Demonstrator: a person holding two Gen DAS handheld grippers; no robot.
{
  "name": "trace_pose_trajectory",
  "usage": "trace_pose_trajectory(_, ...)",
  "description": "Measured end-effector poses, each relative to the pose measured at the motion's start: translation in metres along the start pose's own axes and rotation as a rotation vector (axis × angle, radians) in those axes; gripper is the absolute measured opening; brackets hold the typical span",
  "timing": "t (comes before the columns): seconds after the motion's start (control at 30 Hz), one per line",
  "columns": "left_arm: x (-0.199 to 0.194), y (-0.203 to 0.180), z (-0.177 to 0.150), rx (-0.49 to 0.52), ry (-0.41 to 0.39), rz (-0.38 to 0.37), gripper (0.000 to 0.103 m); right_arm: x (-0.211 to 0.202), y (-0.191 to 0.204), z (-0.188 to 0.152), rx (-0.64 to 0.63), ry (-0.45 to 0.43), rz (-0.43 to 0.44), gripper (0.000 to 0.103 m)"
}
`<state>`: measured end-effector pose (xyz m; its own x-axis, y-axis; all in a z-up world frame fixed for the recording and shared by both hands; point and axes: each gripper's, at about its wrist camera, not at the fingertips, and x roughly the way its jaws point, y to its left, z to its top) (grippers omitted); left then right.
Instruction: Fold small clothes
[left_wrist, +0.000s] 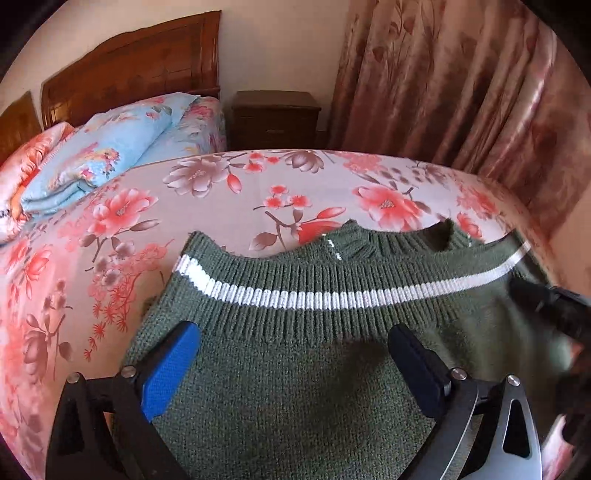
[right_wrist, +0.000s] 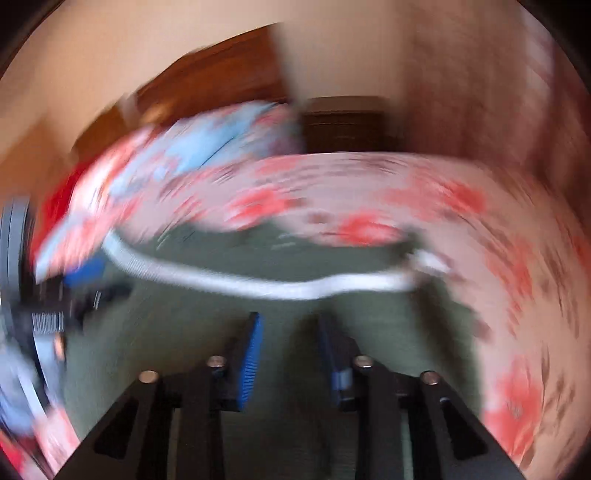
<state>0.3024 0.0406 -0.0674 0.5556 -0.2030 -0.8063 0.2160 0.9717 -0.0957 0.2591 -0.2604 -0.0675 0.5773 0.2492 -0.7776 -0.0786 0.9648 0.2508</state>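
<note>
Plainly the green knitted sweater (left_wrist: 295, 369) is the garment in work. It lies on the flowered bedsheet (left_wrist: 229, 206), its ribbed hem with the white stripe (left_wrist: 295, 297) just ahead of the left gripper's fingertips, and the neck opening (left_wrist: 439, 236) peeps out beyond that hem, so the body looks already doubled over once. That is a judgement from how the layers lie, not something the frames settle.

The left gripper (left_wrist: 295, 354) hangs over the knit with its jaws wide; green fabric fills the gap between them, but neither pad presses on it, so nothing is held. To the right of its jaws, near the stripe's end, a dark blurred shape is the right gripper (left_wrist: 554, 310).

The right wrist view is badly smeared. Its gripper (right_wrist: 291, 343) has the jaws narrow, with a clear slot between the blue pads; sweater shows through the slot and below, and no fold of cloth appears pinched there. The stripe runs across just ahead of the fingertips.

So the step in hand seems to be the pause between folds: both tools free, above the garment. The next move calls for picking an edge, probably one side of the folded body, closing on both layers together, and carrying it across without dragging the lower layer.

Left of and beyond the jaws lie a blue flowered quilt (left_wrist: 107, 147), a wooden headboard (left_wrist: 140, 70), a dark nightstand (left_wrist: 275, 118) and a patterned curtain (left_wrist: 443, 92).
</note>
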Motion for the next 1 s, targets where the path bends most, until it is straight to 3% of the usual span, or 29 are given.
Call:
trace_pose_trajectory(0.07,0.004,-0.002,0.002,0.013,0.016,0.017,0.103,-0.003,-0.003,0.001,0.021,0.000,-0.004,0.019)
trace_pose_trajectory(0.13,0.006,-0.004,0.003,0.021,0.023,0.029,0.103,-0.003,0.020,0.003,-0.069,0.005,-0.067,0.022)
trace_pose_trajectory(0.27,0.007,-0.004,0.003,0.019,0.023,0.030,0.103,0.012,0.075,0.004,-0.247,0.046,-0.026,0.022)
trace_pose_trajectory(0.33,0.007,-0.005,0.002,0.022,0.025,0.036,0.103,0.030,0.100,0.000,-0.361,0.094,-0.074,0.022)
trace_pose_trajectory(0.4,0.007,-0.005,0.002,0.028,0.027,0.040,0.103,0.036,0.101,0.001,-0.394,0.087,-0.095,0.023)
trace_pose_trajectory(0.47,0.007,-0.006,0.002,0.030,0.028,0.039,0.103,0.034,0.087,0.006,-0.343,0.094,-0.083,0.023)
trace_pose_trajectory(0.57,0.008,-0.005,0.002,0.028,0.028,0.036,0.103,0.030,0.060,0.014,-0.307,0.075,-0.239,0.023)
trace_pose_trajectory(0.73,0.007,-0.004,0.002,0.023,0.026,0.028,0.103,0.007,0.030,0.020,-0.154,0.027,-0.251,0.024)
trace_pose_trajectory(0.8,0.007,-0.004,0.002,0.022,0.026,0.027,0.103,0.000,0.039,0.022,-0.143,0.023,-0.178,0.025)
trace_pose_trajectory(0.87,0.007,-0.004,0.002,0.023,0.026,0.028,0.103,-0.001,0.067,0.011,-0.225,0.039,-0.092,0.025)
trace_pose_trajectory(1.0,0.007,-0.004,0.002,0.025,0.028,0.033,0.103,0.015,0.094,-0.012,-0.385,0.077,-0.126,0.025)
